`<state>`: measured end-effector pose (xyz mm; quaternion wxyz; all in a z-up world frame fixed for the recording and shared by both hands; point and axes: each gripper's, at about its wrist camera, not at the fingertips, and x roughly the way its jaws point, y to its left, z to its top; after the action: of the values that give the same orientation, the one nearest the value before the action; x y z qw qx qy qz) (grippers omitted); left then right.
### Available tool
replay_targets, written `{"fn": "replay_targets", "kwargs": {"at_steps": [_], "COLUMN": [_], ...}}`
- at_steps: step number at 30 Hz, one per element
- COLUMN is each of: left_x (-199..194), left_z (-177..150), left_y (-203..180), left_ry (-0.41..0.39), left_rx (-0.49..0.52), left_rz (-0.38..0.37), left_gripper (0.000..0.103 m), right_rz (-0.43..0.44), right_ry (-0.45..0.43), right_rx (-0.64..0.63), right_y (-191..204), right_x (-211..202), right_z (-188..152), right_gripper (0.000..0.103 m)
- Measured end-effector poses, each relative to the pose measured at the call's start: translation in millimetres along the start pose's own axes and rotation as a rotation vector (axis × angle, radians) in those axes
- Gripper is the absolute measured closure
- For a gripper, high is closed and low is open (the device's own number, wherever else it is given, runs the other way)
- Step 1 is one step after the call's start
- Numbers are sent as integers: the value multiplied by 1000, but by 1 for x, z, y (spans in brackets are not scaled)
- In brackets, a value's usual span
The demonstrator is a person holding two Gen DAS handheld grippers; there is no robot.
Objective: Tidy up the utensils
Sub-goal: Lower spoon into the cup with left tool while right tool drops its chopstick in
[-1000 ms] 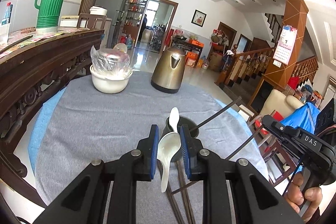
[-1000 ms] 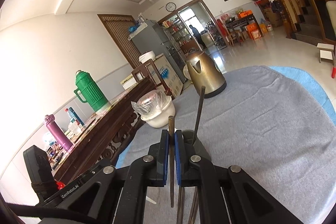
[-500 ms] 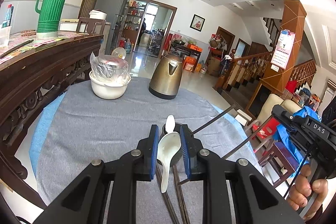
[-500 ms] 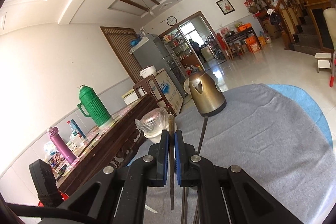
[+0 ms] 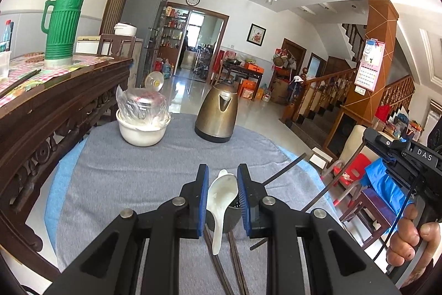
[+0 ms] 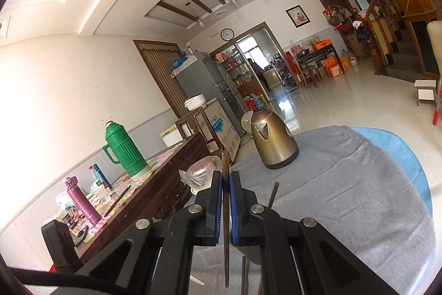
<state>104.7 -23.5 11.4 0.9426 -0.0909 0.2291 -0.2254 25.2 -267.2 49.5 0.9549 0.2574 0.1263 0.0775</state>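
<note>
Left wrist view: low over the desk's [image 5: 138, 170] near edge, facing across it toward the kettle [image 5: 216, 112] and doorway. Right wrist view: higher, rolled sideways, close behind its claw [image 6: 226, 201], facing the same far edge. Shared: kettle, green flask [image 5: 62, 24], covered bowl [image 5: 142, 126], grey cloth.

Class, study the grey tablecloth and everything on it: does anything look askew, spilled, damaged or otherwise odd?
Nothing is spilled or broken. One oddity: the white bowl near the kettle carries a glass lid wrapped in crinkled clear plastic, bulging above its rim.
</note>
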Motion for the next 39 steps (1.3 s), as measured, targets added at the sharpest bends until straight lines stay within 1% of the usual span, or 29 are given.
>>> {"fn": "replay_targets", "kwargs": {"at_steps": [9,13,18,22,27,32,37,39], "left_x": [6,17,40,61,98,125,129,126], "left_z": [6,27,57,61,47,28,15,12], "left_y": [-4,-10,-26,-34,-29,-24,-21,-18], "left_ry": [15,-5,-43,-42,26,105,156,172], "left_rx": [14,25,45,50,33,44,51,44], "left_rz": [0,-18,-39,-35,1,44,41,35], "left_gripper": [81,81,81,81,81,81,81,80], "right_rz": [-9,-28,-62,-110,-142,-159,-162,-151], "right_ry": [9,-32,-116,-148,-102,-16,60,99], "right_rx": [-2,-46,-112,-175,-202,-194,-186,-155], "right_y": [-1,8,25,36,33,18,7,1], "right_x": [2,4,14,32,62,89,103,105], "right_z": [1,14,38,45,35,18,5,2], "right_gripper": [97,97,97,97,97,97,97,95]}}
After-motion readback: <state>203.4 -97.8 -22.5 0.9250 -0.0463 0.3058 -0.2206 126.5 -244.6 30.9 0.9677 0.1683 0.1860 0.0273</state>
